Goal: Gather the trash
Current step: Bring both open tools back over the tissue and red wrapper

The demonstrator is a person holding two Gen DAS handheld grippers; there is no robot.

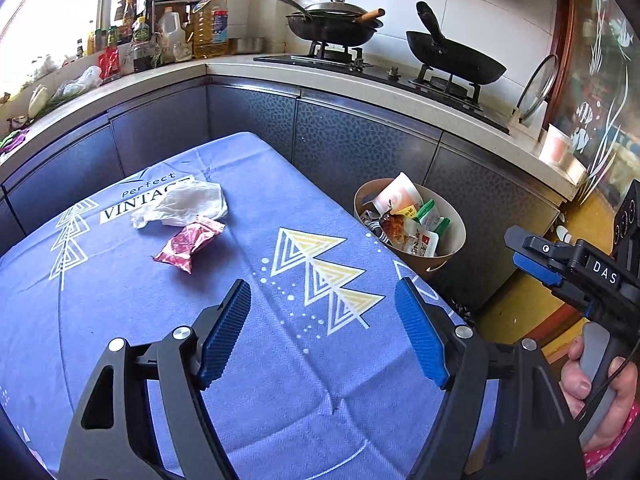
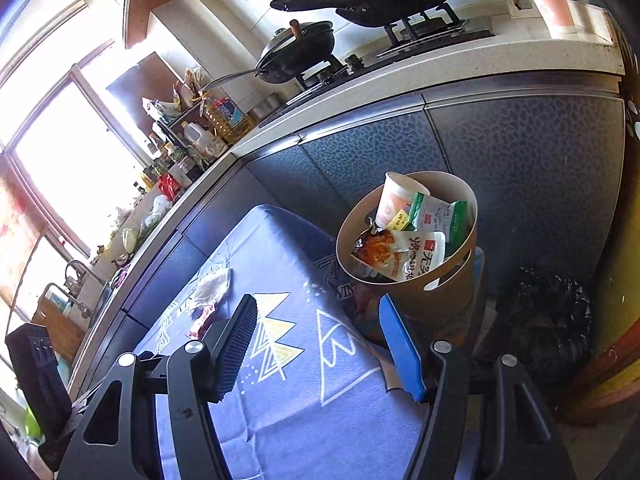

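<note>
A crumpled white tissue (image 1: 182, 204) and a dark red snack wrapper (image 1: 187, 244) lie side by side on the blue tablecloth (image 1: 280, 360), far left of centre. My left gripper (image 1: 322, 312) hovers open over the cloth, nothing between its blue pads, well short of both pieces. A tan waste bin (image 1: 452, 246) holding a paper cup and several wrappers stands off the table's right edge. My right gripper (image 2: 316, 320) is open and empty, over the table's corner with the bin (image 2: 436, 304) just beyond it. The tissue (image 2: 212, 288) and wrapper (image 2: 202, 322) show to its left.
Dark grey cabinets run behind the table under a counter with a gas hob (image 1: 400, 76), two black pans, bottles (image 1: 208, 24) and a pink cup (image 1: 556, 146). A black bag (image 2: 548, 316) lies on the floor right of the bin. A hand (image 1: 600, 384) holds the right gripper's handle.
</note>
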